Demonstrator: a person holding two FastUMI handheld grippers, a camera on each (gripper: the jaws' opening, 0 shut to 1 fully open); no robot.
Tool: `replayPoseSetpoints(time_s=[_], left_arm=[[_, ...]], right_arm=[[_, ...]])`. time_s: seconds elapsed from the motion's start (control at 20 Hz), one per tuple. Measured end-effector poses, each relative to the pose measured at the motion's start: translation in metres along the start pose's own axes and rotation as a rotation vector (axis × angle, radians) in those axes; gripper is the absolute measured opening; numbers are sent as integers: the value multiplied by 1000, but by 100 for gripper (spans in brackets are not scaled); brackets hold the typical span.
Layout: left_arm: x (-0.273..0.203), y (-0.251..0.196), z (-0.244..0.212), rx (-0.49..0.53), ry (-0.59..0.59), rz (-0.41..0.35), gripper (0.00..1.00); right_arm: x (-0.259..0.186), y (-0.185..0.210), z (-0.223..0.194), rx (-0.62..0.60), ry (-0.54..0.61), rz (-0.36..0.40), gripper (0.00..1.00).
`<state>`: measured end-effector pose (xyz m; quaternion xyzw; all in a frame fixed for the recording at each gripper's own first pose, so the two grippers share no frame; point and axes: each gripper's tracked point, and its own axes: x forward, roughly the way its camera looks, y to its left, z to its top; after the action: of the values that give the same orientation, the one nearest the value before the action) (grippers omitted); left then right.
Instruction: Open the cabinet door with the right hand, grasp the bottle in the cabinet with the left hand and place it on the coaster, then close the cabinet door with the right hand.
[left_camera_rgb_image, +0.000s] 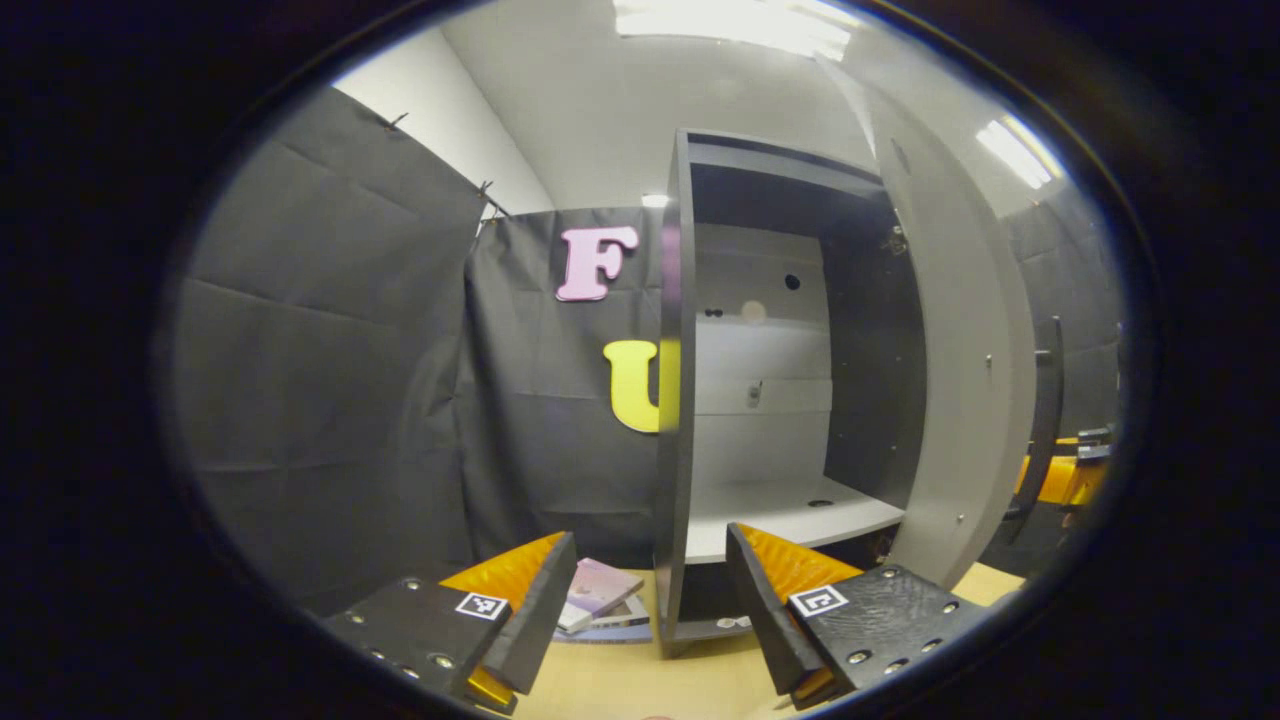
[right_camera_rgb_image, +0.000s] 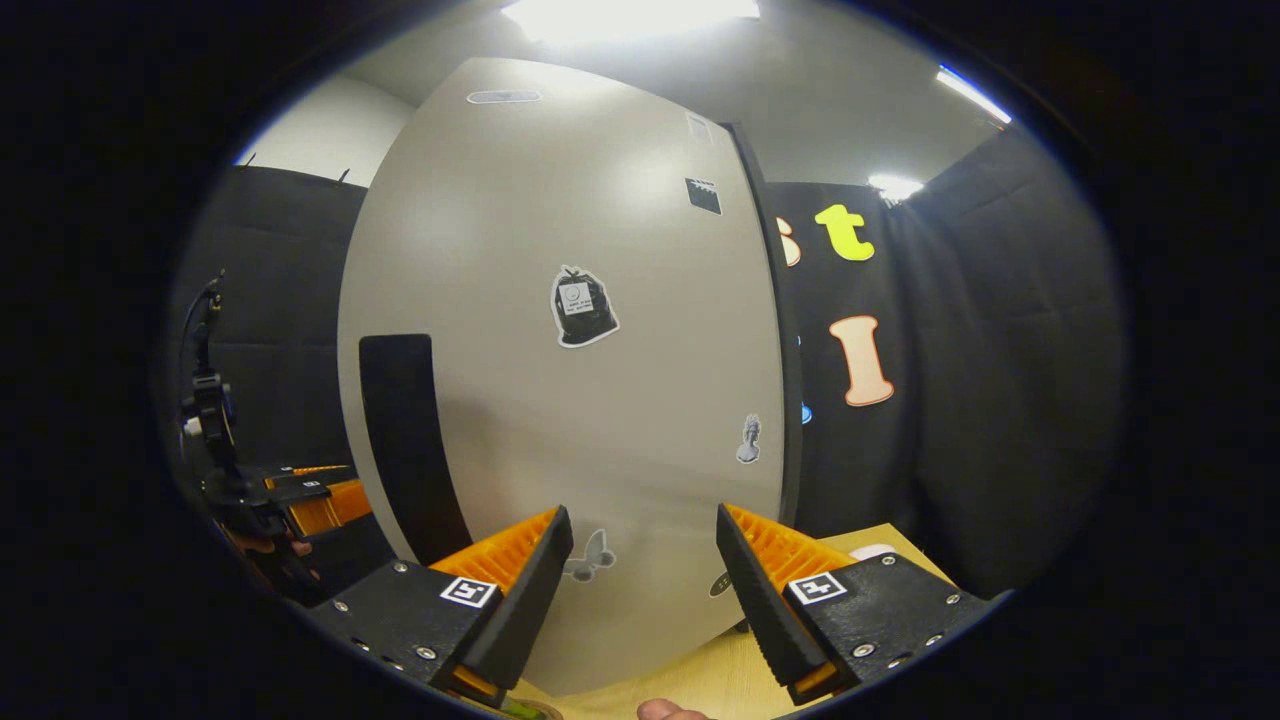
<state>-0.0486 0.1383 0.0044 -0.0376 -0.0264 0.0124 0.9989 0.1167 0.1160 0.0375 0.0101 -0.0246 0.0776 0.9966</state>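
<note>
The dark grey cabinet (left_camera_rgb_image: 690, 400) stands on the light wooden desk (left_camera_rgb_image: 640, 680), its pale grey door (right_camera_rgb_image: 560, 380) swung open. Left gripper (left_camera_rgb_image: 650, 590) and right gripper (right_camera_rgb_image: 640, 560) fingers are released, holding nothing.

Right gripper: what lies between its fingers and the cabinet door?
Nothing: in the right gripper view the open right gripper faces the cabinet door across bare space.

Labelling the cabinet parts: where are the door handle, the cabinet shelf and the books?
door handle (right_camera_rgb_image: 410, 440), right gripper view, middle of black bar.
cabinet shelf (left_camera_rgb_image: 790, 515), left gripper view, bare white top.
books (left_camera_rgb_image: 600, 590), left gripper view, top cover.
</note>
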Motion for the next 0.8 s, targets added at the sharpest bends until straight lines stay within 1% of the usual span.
replayPoseSetpoints(time_s=[0.1,0.2,0.25,0.35,0.4,0.45,0.5,0.6,0.65,0.7,0.75,0.8], left_arm=[[-3,-4,9,0,-15,13,86],[-8,-13,14,10,-8,9,86],[-11,-19,20,18,-15,9,93],[-18,-29,38,65,-54,25,92],[-20,-31,44,99,-76,46,92],[-23,-36,51,117,-86,48,92],[-22,-49,48,119,-89,35,80],[-21,-71,49,106,-82,24,93],[-20,-81,50,97,-79,15,92],[-22,-86,51,94,-88,19,79],[-23,-92,55,97,-101,23,86],[-23,-103,58,102,-116,14,86]], right_arm=[[6,-3,4,-16,-16,12,90],[7,-18,8,-43,-33,-37,90],[9,-22,8,-48,-34,-44,90],[16,-17,4,-31,-28,-14,90],[16,-20,5,-25,-26,-12,90],[17,-21,4,-23,-22,-14,91],[18,-25,2,-23,-17,-21,90],[23,-32,0,-21,-9,-42,91],[26,-34,-2,-12,-5,-47,91],[26,-36,-3,-3,0,-57,92],[28,-40,-2,3,2,-68,92],[28,-44,-1,-4,4,-87,92]])
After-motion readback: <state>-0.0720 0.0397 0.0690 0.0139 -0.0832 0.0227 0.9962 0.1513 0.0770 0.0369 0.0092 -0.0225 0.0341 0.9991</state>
